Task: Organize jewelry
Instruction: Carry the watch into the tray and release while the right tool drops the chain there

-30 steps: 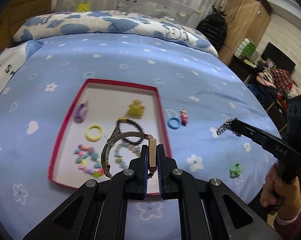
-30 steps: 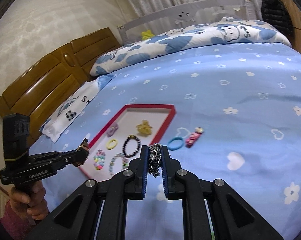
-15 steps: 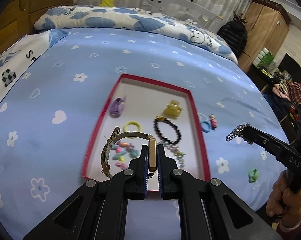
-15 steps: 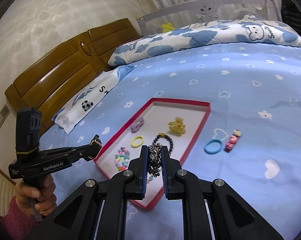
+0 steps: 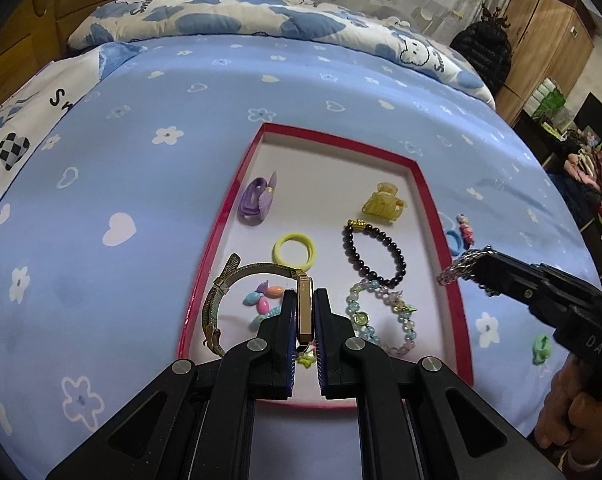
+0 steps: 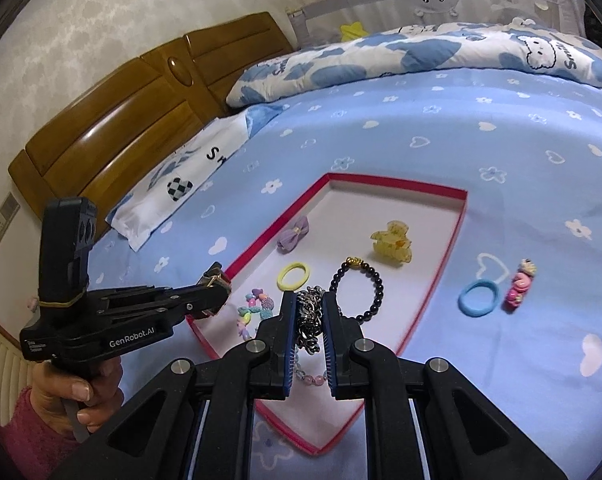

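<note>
Between the left gripper's [image 5: 305,312] pads sits a gold watch [image 5: 304,309], clamped by its flat case, edge-on; its mesh strap [image 5: 217,304] arcs out to the left and hangs free over the tray's near left corner. The right gripper [image 6: 310,320] is clenched on a bunched silver chain [image 6: 309,318], which spills out above and below the pads over the tray's near edge.

Both loads hover above the red-rimmed tray [image 5: 437,216] on the blue bedspread [image 5: 121,160]. On its white floor lie a purple bow [image 5: 257,200] by the left wall, a yellow claw clip [image 5: 382,204] by the right wall, a yellow hair ring [image 5: 295,249] mid-tray, a dark bead bracelet [image 5: 375,254], a pastel bead bracelet [image 5: 385,320] near the front, and small coloured charms [image 5: 263,300]. Outside the right wall a blue ring [image 6: 478,298] and a pink doll clip [image 6: 521,286] lie on the bedspread, with a green piece [image 5: 541,348] further off.

The watch looks light, with a stiff, smooth case that could slip, so the flat faces are the sound hold; the strap is springy and will swing. The chain is limp and probably slippery, likely to sag or snag on the beads below, and best pinched as a bunch.
</note>
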### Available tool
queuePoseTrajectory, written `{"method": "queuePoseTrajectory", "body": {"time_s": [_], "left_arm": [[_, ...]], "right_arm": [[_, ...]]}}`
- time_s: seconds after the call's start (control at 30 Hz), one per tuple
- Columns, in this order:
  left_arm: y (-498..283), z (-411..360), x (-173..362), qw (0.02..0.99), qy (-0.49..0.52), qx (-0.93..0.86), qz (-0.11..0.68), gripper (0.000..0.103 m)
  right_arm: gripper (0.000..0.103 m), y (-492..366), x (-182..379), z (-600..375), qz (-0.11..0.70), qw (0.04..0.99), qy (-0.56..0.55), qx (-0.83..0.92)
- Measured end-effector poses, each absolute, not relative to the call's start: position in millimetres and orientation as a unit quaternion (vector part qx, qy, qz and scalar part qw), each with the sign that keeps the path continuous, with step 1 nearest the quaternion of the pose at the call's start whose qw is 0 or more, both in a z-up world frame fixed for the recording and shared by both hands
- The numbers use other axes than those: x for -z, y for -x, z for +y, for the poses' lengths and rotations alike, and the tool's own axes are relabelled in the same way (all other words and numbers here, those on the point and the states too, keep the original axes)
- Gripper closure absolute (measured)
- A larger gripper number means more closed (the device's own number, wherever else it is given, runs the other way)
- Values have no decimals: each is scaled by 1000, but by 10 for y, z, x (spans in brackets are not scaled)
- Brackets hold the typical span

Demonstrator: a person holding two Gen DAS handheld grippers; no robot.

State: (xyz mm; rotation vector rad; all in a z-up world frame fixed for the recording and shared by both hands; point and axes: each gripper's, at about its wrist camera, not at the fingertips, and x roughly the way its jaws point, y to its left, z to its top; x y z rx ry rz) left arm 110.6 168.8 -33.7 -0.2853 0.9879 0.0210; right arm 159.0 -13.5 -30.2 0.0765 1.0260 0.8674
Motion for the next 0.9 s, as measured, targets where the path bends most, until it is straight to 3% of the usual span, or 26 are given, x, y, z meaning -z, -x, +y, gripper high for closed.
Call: {"method": "queuePoseTrajectory", "body": {"time_s": [0.57, 0.9], "left_arm": [[-1310, 1569, 689, 859, 110, -28, 500, 95], [-1354, 1520, 718, 857, 97, -33, 504, 95]], "right_arm": [[91, -1597, 854, 98, 519, 761, 0, -391], [91, -1589, 893, 116, 525, 756, 11, -391]]}}
